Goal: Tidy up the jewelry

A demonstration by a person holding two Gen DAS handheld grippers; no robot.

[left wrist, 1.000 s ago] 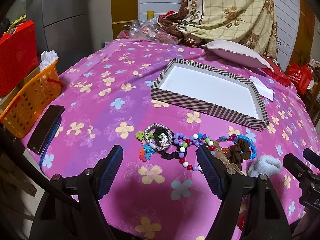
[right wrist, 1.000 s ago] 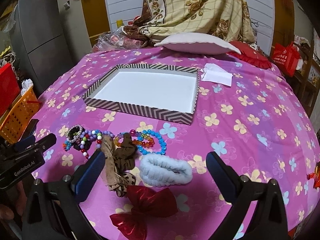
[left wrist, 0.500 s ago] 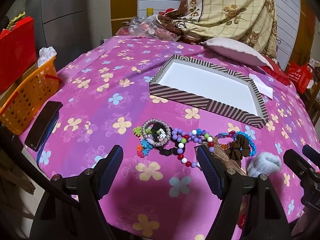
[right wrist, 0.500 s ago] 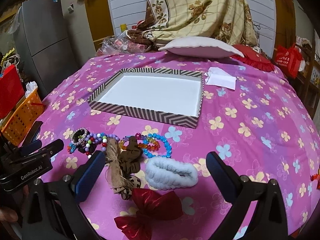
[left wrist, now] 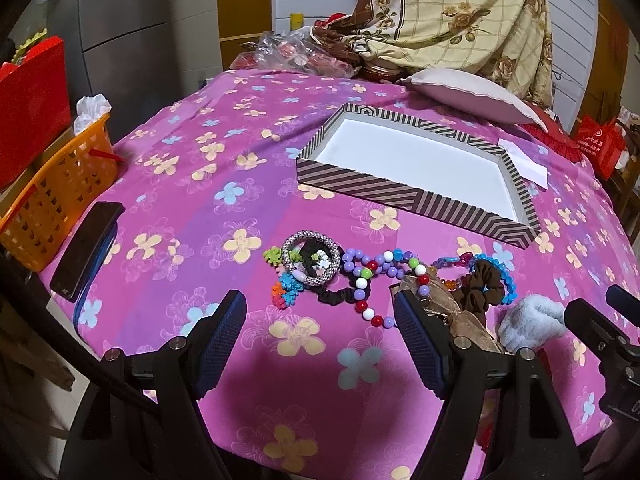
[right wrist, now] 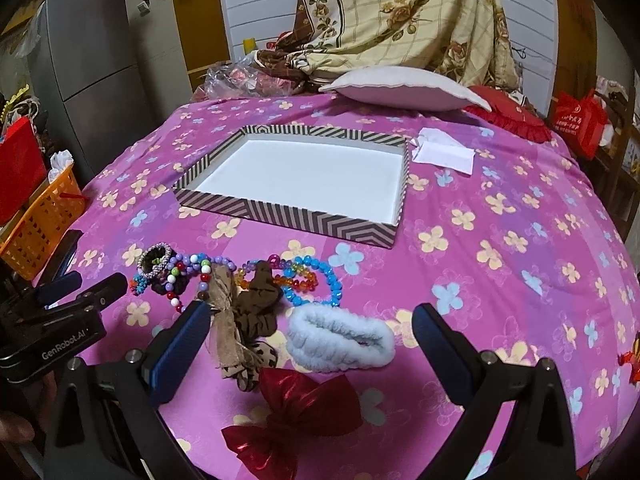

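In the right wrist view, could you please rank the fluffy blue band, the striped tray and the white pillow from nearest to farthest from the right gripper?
1. Fluffy blue band: just ahead of the right gripper, between its open jaws.
2. Striped tray: mid-table, beyond the beads.
3. White pillow: far edge, behind the tray.

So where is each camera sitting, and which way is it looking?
Left wrist: rides the open left gripper, looking forward over the bead bracelets toward the striped box; its own two fingers show, plus the right gripper at the right edge.
Right wrist: rides the open right gripper, looking over the fluffy blue band toward the same box; its fingers and the left gripper show.
Shared: the box, jewelry, white pillow, flowered pink cloth.
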